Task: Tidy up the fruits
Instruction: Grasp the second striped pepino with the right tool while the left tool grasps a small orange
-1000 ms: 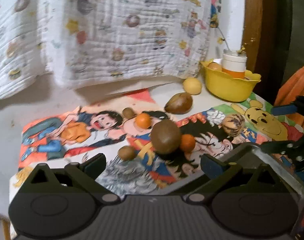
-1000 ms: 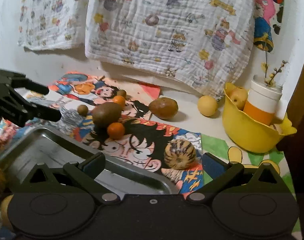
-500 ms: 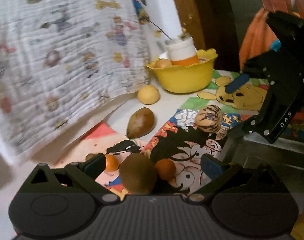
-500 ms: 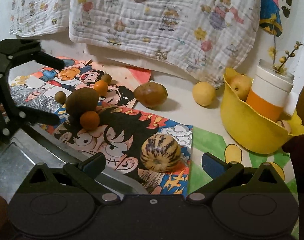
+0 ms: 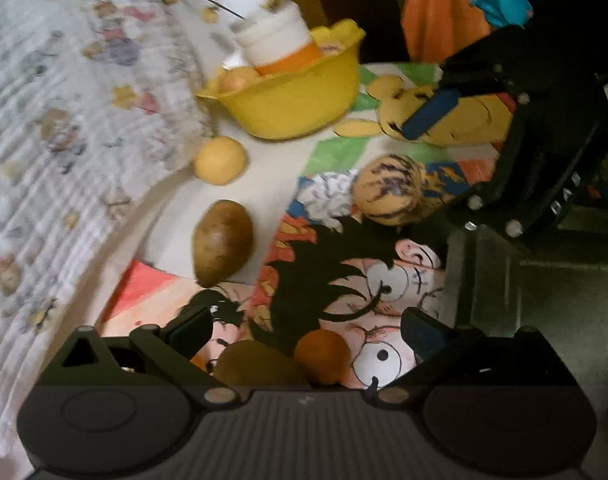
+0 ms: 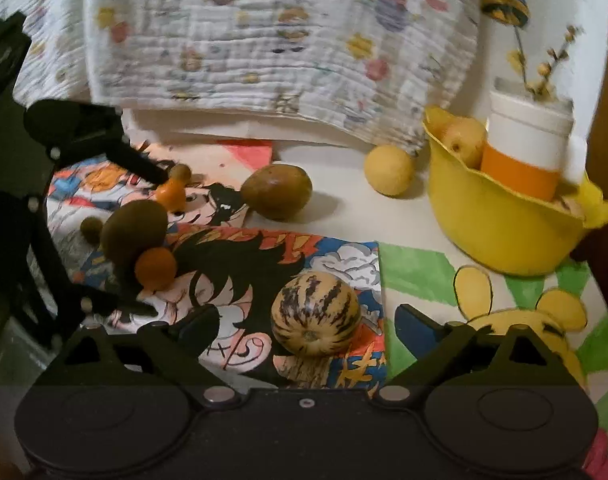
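Printed white quilted cloth (image 5: 64, 128) smeared by motion blur in the left wrist view, its cartoon figures unreadable; softer blur on the same cloth in the right wrist view. Large brown-green oval fruit (image 5: 260, 364) and small round orange fruit (image 5: 321, 356) half hidden behind the black body of the left gripper (image 5: 304, 336). Second small orange fruit (image 6: 171, 194) partly covered by a black finger (image 6: 138, 164). Pale yellow apple-like fruit (image 6: 461, 142) sunk behind the yellow plastic bowl's wall (image 6: 499, 232), only its top showing. Grey metal tray (image 5: 551, 296) dim, cut off at the right edge. Bottom left corner, a brownish round thing (image 6: 0, 470) too cropped to identify.
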A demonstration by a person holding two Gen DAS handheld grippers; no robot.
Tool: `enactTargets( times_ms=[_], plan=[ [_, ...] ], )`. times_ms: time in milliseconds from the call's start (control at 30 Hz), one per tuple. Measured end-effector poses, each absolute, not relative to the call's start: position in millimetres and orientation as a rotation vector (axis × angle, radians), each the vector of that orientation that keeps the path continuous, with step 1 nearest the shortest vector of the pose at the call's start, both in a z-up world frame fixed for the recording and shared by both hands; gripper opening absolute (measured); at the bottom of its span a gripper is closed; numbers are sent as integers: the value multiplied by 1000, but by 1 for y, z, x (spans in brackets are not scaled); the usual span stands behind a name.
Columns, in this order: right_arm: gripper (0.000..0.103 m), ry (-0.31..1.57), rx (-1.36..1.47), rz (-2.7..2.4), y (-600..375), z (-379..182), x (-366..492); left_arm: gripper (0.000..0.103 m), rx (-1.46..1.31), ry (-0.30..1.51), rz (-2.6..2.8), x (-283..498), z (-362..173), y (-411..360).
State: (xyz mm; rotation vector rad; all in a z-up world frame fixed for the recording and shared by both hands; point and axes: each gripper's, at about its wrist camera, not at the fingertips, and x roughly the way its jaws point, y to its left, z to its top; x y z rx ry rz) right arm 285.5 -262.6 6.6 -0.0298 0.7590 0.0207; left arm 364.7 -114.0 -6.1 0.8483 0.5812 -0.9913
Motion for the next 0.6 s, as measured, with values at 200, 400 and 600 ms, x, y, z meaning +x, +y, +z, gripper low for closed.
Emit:
enactTargets(
  times_ms=[200,400,600],
  plan=[
    [89,763,6,16,-262,3,291,86,965,578,-1035,365,-15,-115],
    [85,773,22,11,-258,-3,295,64,953,580,-1063,371,-10,-115],
    [79,769,23,-8,-257,-5,296,58,1079,561,-1078,362,-17,-126]
  ],
)
